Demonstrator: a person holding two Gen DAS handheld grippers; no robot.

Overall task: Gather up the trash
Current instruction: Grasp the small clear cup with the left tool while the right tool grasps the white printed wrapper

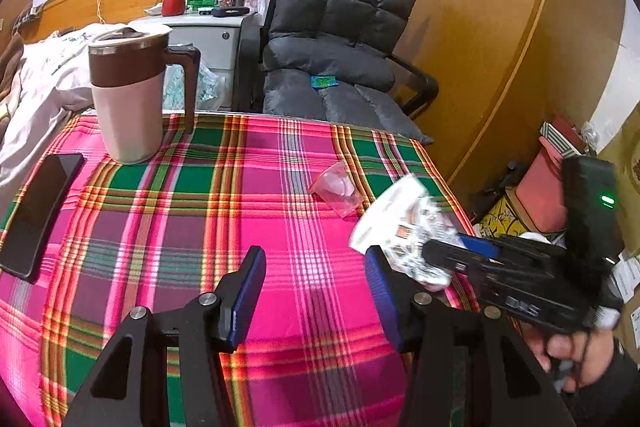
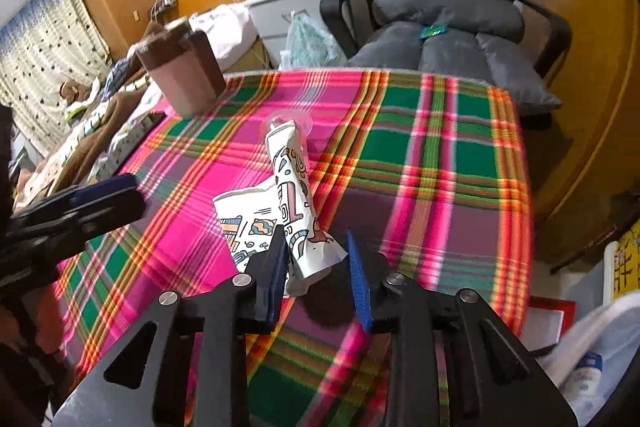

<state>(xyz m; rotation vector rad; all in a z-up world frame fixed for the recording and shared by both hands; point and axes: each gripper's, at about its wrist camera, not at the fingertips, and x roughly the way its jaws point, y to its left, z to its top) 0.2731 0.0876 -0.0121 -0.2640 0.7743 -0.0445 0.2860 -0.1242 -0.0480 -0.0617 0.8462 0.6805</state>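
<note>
A crumpled white paper cup with coloured drawings sits between the fingers of my right gripper, over the plaid tablecloth; the jaws stand apart around it and I cannot tell if they press it. It also shows in the left wrist view at the right table edge, with the right gripper on it. A clear plastic bag lies on the cloth beyond it. My left gripper is open and empty above the cloth's near middle.
A brown-and-white jug stands at the far left of the table, a black phone at the left edge. A grey padded chair stands behind the table, a wooden wardrobe to the right, with boxes on the floor.
</note>
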